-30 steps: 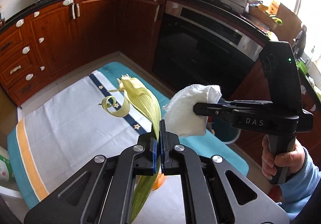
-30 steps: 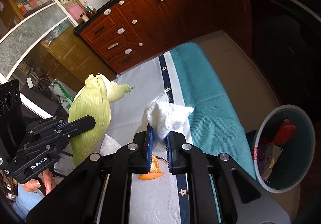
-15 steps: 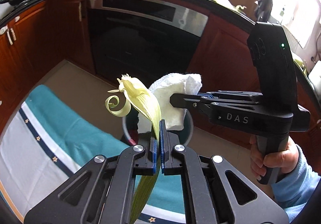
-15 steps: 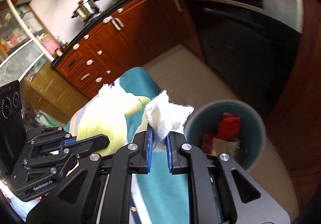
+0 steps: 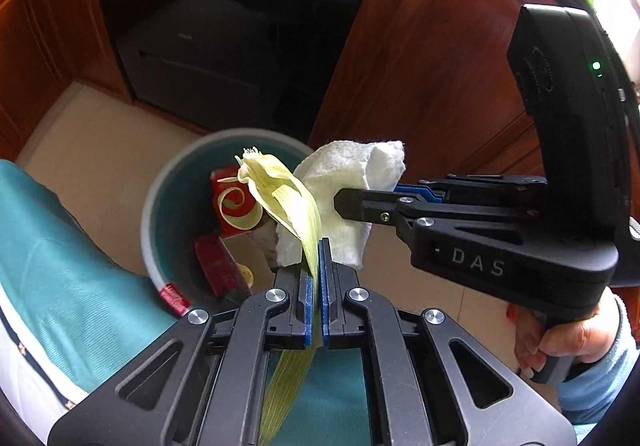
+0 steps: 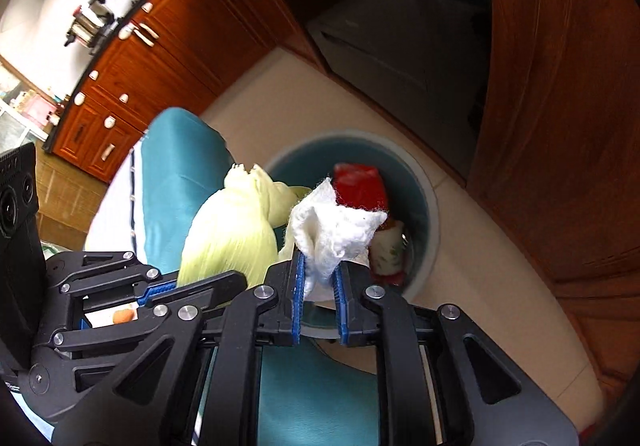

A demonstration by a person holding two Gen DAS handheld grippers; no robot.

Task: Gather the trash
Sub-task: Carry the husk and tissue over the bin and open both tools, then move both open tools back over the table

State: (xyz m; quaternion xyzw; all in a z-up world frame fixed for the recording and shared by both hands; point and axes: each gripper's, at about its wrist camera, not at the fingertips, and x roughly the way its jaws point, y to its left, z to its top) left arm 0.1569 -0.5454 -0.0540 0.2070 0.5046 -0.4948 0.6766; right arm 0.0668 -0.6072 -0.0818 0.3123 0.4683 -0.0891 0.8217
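Pale yellow-green ribbed corn husk (image 5: 298,214), long & thin w/ a curled strip at its tip, stands roughly upright, pinched near mid-length, above round teal plastic trash bin (image 5: 160,182) on the floor. Crumpled white paper towel (image 6: 334,234) hangs just beside the husk, also over the bin. Bin is open, already holds red packaging (image 6: 360,186) & other wrappers, rim grey-white.

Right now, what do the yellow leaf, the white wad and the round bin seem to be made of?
Yellow leaf: probably dry corn husk, matte, with fine parallel veins and a curled tip.
White wad: likely paper towel, soft and fuzzy at its torn edges.
Round bin: seemingly plastic, smooth teal wall, pale rim.
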